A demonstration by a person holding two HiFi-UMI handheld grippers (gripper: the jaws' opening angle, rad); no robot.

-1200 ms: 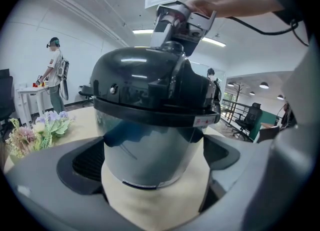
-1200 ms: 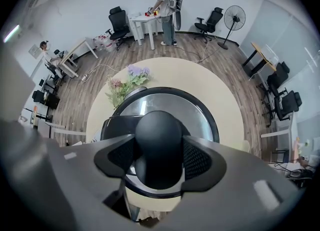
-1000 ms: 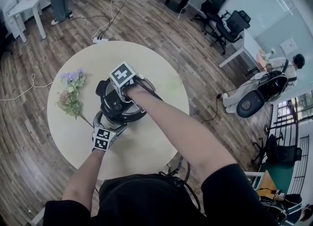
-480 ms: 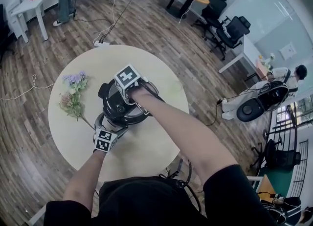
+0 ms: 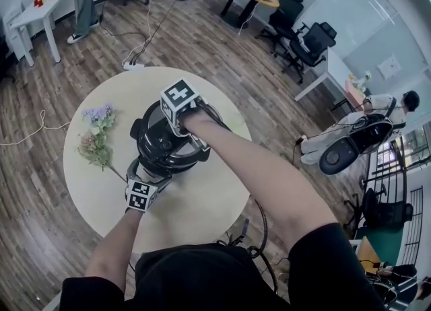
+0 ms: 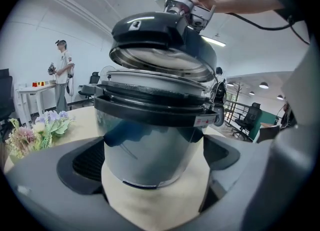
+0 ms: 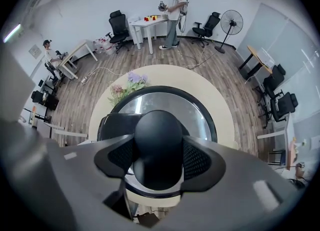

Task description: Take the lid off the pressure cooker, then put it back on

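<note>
Now, on the table point(image 5: 202, 202), my left gripper point(image 6: 152, 167) clasps the pot point(image 6: 150, 135) low down. The lid point(image 6: 160, 40) has just risen clear and hangs tilted above the rim, my right gripper point(image 7: 157, 157) clamped on its knob point(image 7: 157, 125). Removal looks done; refitting comes next.

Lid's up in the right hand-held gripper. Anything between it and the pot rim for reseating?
Nothing visible. The lid hangs tilted above the pot rim, gap open; the flowers lie off to one side.
</note>
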